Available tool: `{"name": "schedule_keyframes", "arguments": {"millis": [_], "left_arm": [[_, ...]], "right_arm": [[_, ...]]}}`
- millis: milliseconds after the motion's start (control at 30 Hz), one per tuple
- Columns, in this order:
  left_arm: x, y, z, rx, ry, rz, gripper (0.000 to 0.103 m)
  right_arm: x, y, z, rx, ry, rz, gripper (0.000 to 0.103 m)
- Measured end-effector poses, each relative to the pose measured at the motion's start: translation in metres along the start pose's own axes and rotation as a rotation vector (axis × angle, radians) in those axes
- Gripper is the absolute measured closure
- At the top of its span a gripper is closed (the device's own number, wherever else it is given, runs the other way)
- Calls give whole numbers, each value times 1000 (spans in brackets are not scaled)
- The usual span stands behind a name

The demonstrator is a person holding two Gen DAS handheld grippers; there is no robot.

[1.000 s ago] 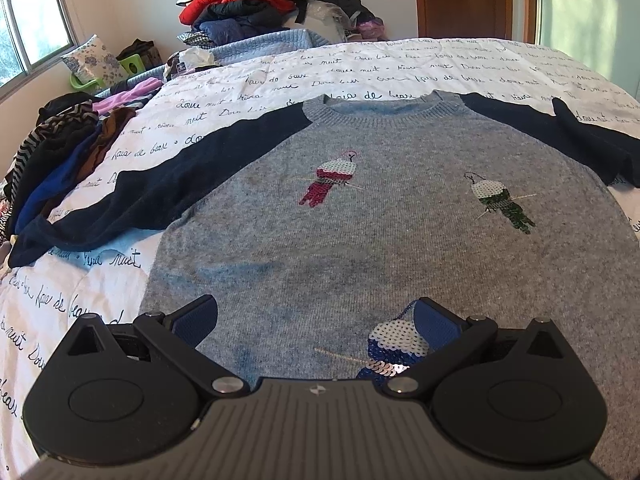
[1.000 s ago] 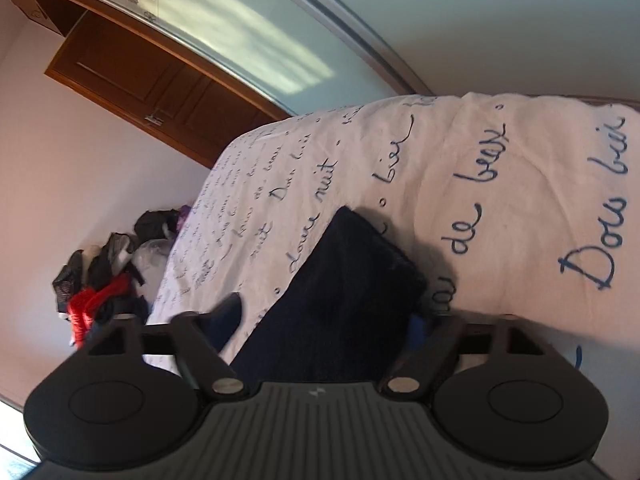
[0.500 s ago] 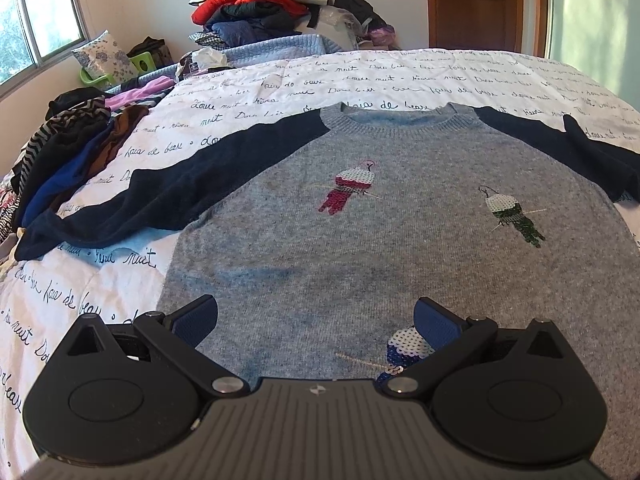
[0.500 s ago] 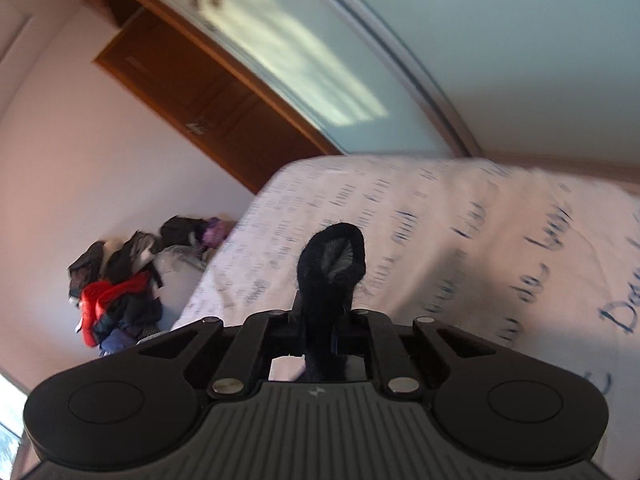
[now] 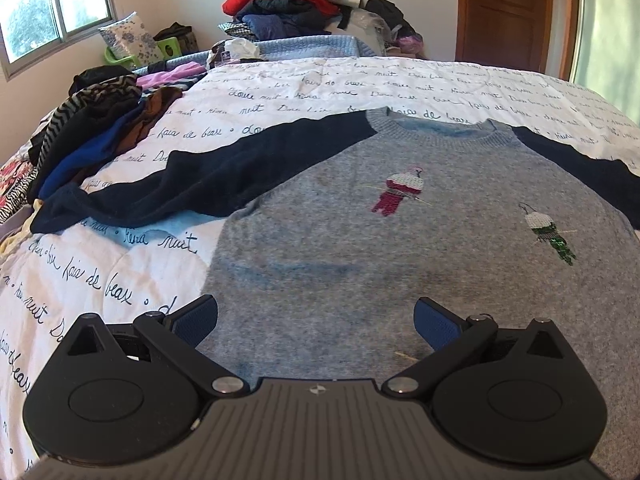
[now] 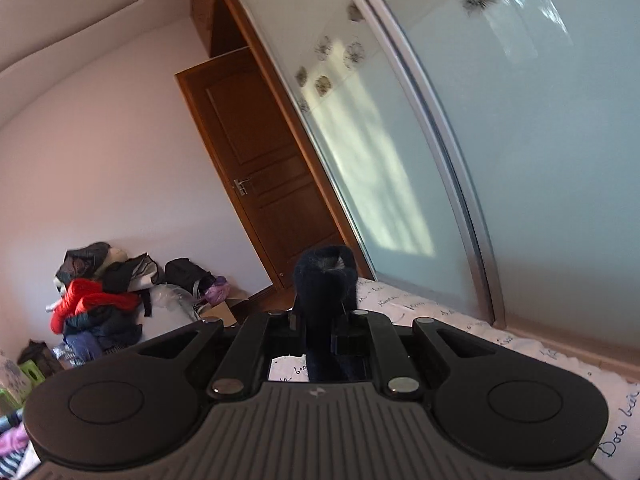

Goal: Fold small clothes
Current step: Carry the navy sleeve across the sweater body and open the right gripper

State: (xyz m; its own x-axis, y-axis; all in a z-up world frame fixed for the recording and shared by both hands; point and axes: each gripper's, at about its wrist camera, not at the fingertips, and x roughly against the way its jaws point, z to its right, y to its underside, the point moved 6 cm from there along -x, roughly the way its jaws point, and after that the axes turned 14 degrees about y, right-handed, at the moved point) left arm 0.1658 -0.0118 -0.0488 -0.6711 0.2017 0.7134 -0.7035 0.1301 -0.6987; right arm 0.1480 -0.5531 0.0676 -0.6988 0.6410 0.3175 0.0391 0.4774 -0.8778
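Your right gripper is clamped tight on the dark navy knit cuff of the sweater's sleeve; a short tuft stands up past the closed fingers, and the camera tilts up at the frosted sliding door and wooden door. The bite looks shallow to me. Pull hard and the cuff may slide out mid-fold.

Your left gripper hangs wide open, holding nothing, low over the hem end of the grey knit sweater with sequin birds. Whether its blue pads touch the knit, can't tell.

The sweater lies flat, face up, on the white quilt with blue script, neckline away from you. The other navy sleeve stretches out toward the heap of striped and dark clothes at the bed edge, its cuff just beside that heap.

Risks, as I judge them:
- Nothing pins the body, so the raised sleeve may drag the whole sweater sideways and ruck it.
- The pink sequin bird and green one could snag on pads or knit.
- The far cuff may tangle with the heap.
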Motion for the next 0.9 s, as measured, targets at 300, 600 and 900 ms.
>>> {"name": "schedule_keyframes", "arguments": {"millis": [300,600,900], "left_arm": [[13,-8,-28,21,-37,44,0],[19,-11,-62,64,-88,63,0],[20,-6,-75,78,-102,60,0]], "right_arm": [[28,67,-113,240,-198,-70,93],[54,154,-218,397,-368,-193,93],[87,243,-289,517,-482,-309,93]]}}
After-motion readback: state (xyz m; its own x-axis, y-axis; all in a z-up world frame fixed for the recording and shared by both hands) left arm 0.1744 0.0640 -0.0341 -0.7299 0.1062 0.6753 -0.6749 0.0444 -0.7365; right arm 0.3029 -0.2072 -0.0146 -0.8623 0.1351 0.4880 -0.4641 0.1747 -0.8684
